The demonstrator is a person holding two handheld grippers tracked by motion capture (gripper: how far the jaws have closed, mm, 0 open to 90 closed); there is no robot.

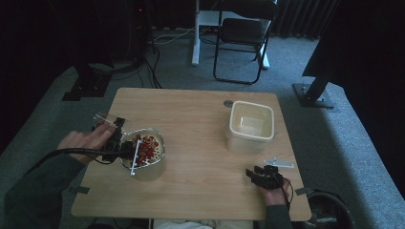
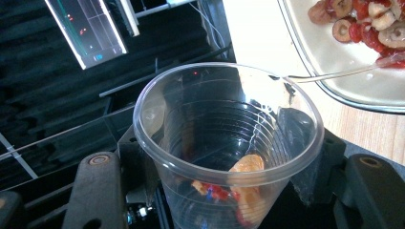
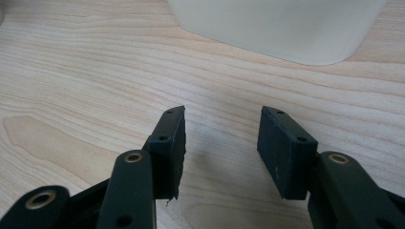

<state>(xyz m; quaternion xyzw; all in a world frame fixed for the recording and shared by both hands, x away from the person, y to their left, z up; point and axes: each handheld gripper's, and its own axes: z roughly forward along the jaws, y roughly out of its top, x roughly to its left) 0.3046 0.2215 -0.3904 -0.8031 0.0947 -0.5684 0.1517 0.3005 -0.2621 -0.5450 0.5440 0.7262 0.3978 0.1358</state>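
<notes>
Cup point(image 2: 224, 157) left of bowl point(image 1: 152, 167); tub point(image 1: 251, 125) right, farther back on table point(image 1: 200, 119).

One clear cup point(image 2: 224, 143), two tubs point(image 1: 250, 125), one folding chair point(image 1: 243, 40), one table point(image 1: 191, 124).

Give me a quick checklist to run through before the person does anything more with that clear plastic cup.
1. Left gripper clamped on the clear plastic cup: ok.
2. Cup contents: a few pieces of dried fruit lie at the bottom; ok.
3. Container of mixed dried fruit beside the cup, within reach: ok.
4. Empty white container standing upright on the table: ok.
5. Right gripper jaws open, holding nothing: ok.
6. Whether the cup is cracked: cannot tell.
</notes>
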